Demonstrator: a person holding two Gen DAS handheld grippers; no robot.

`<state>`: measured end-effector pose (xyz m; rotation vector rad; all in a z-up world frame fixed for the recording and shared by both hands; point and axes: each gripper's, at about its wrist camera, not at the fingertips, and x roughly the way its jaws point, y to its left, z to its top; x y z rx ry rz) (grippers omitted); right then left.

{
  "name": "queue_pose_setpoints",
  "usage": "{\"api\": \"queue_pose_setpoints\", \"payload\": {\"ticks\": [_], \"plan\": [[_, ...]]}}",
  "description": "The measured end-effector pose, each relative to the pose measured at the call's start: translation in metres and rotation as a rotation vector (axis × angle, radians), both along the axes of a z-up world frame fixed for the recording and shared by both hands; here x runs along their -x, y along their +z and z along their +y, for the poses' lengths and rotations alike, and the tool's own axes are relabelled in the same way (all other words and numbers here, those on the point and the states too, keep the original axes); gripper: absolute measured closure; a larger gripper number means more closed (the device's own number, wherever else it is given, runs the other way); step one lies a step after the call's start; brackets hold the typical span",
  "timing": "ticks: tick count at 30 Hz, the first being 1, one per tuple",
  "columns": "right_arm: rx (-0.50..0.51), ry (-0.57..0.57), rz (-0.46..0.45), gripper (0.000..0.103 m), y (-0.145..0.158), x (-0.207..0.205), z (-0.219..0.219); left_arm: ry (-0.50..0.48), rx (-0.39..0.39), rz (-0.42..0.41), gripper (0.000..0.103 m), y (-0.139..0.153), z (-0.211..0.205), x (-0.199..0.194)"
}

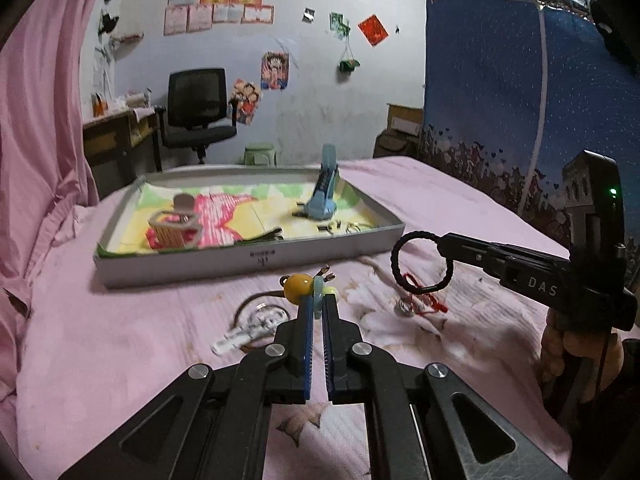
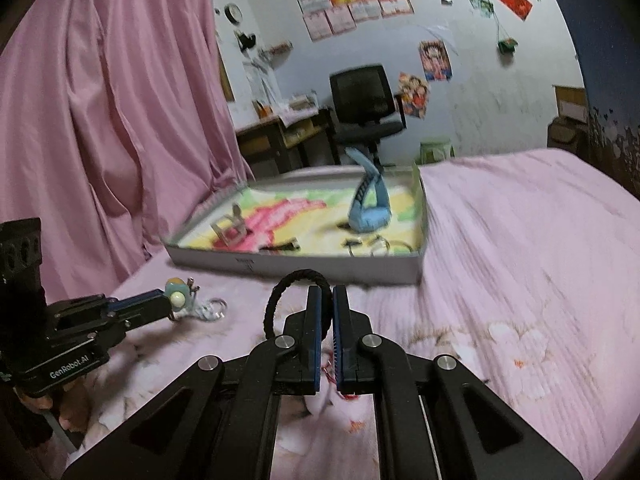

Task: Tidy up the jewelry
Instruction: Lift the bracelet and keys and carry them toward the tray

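Broadly, a bed (image 1: 400, 184) with a pink cover fills both views, and a pink curtain (image 2: 100, 120) hangs along its side. On the bed lies a shallow grey box tray (image 1: 256, 258) lined with a coloured paper. Inside the tray a blue clip-like stand (image 1: 324, 196) is upright near the far right part, a small wooden-looking basket (image 1: 174, 230) sits in the left part, and some thin metal rings (image 1: 352, 227) lie near the front right corner.

The right tongs (image 2: 333, 292) are nearly closed and grip a black braided bracelet (image 2: 288, 300), which hangs as a ring from the tips, above the bed and in front of the tray. The left tongs (image 1: 316, 300) are also narrow and pinch a small ornament with a yellow ball and a pale blue part (image 1: 306, 286), held just above the cover, near the front wall of the tray.

On the cover below, a ring with a white tag (image 1: 256, 320) lies just left of the left tongs. A red cord with a small silver bell (image 1: 416, 302) lies under the bracelet. It is too blurred to tell more of it.
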<state>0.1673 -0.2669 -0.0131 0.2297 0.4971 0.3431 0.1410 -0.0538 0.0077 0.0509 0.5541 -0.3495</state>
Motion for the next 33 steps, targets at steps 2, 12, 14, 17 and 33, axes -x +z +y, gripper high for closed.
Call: {"api": "queue_pose_setpoints", "payload": {"ticks": [2, 12, 14, 17, 33], "plan": [[-0.017, 0.002, -0.045, 0.098, 0.007, 0.002, 0.001, 0.016, 0.005, -0.024, 0.098, 0.005, 0.001, 0.000], [-0.033, 0.006, -0.137, 0.098, 0.023, 0.001, 0.013, 0.034, 0.093, -0.084, 0.098, 0.030, 0.012, -0.004], [-0.035, 0.007, -0.144, 0.098, 0.023, 0.000, 0.013, 0.040, 0.111, -0.088, 0.098, 0.033, 0.017, -0.007], [-0.035, 0.001, -0.165, 0.098, 0.026, -0.004, 0.016, 0.051, 0.113, -0.103, 0.098, 0.037, 0.021, -0.012], [-0.071, -0.069, -0.285, 0.098, 0.048, -0.054, 0.010, 0.132, 0.033, -0.253, 0.098, 0.046, -0.002, -0.073]]}}
